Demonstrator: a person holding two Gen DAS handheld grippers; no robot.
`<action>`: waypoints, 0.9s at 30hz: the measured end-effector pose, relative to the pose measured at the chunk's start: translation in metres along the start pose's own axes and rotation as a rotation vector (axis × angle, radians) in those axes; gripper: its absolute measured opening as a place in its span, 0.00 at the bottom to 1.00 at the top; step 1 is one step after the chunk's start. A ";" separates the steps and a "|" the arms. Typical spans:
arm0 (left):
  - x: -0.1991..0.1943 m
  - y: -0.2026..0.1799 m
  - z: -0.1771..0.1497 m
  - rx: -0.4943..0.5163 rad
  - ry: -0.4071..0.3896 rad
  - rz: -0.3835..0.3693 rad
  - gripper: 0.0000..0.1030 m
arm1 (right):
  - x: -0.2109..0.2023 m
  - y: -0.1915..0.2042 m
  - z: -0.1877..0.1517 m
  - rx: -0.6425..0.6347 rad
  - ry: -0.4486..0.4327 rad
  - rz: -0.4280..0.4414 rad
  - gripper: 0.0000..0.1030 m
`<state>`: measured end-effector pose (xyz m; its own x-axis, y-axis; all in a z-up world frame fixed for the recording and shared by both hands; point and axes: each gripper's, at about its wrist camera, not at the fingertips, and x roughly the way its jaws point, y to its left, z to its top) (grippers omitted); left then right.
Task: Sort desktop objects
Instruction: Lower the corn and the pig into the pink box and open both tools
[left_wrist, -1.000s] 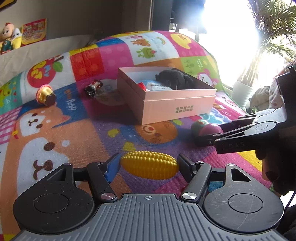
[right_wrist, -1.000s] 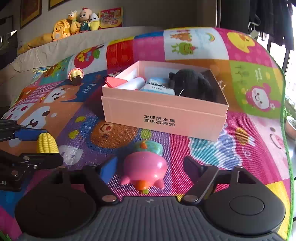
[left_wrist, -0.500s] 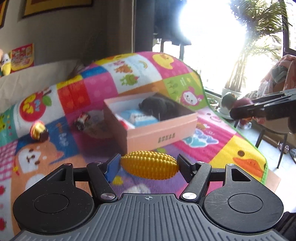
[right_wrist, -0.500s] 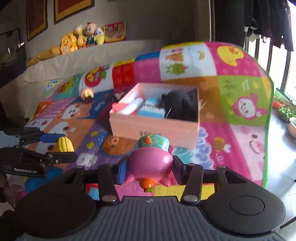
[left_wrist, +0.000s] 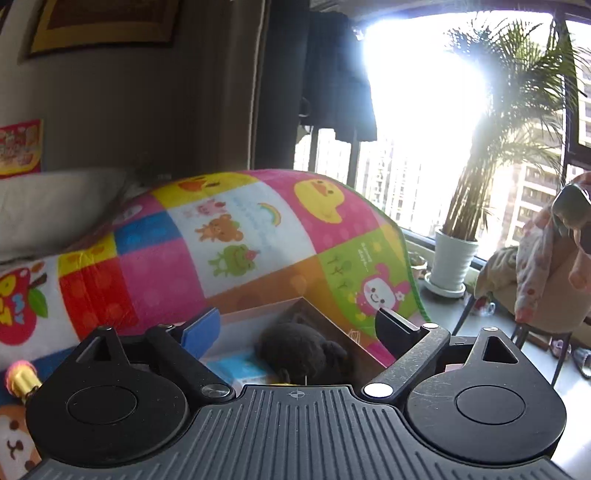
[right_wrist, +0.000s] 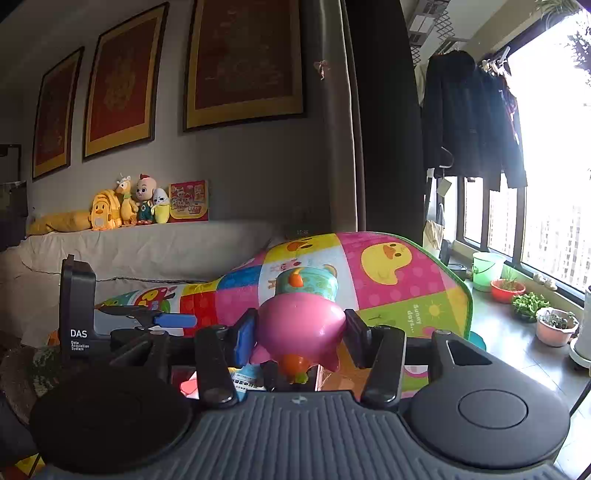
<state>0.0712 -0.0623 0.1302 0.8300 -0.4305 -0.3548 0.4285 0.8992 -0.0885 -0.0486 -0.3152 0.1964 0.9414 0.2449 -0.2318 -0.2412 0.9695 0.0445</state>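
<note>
Pink cardboard box (left_wrist: 255, 321) sits under my left tongs (left_wrist: 297, 326), whose jaws have just been opening and now stand wide with nothing between them; a black plush toy (left_wrist: 303, 352) and a blue-white packet (left_wrist: 240, 367) lie inside. From the right wrist, my right tongs (right_wrist: 300, 334) stay clenched on the pink plastic pig toy (right_wrist: 301, 325), raised above the box. That one still needs dropping in, I judge, and a small gold-capped toy (left_wrist: 20, 374) waits at the left edge of the patchwork play mat (left_wrist: 159, 258).

wall: grey, framed pictures (right_wrist: 243, 62) | window (left_wrist: 424, 122): bright glare | potted palm (left_wrist: 456, 254) on sill
</note>
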 end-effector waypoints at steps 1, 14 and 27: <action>-0.005 0.004 -0.004 -0.008 0.001 0.017 0.93 | 0.003 -0.002 -0.001 0.003 0.004 0.000 0.47; -0.050 0.046 -0.088 -0.118 0.161 0.106 0.97 | 0.144 0.006 -0.017 0.132 0.250 0.092 0.53; -0.070 0.093 -0.124 -0.232 0.183 0.213 0.97 | 0.160 0.033 -0.037 0.077 0.326 0.072 0.65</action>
<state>0.0087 0.0607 0.0319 0.8053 -0.2288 -0.5470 0.1427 0.9702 -0.1958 0.0859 -0.2450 0.1243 0.7948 0.3072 -0.5234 -0.2738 0.9512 0.1425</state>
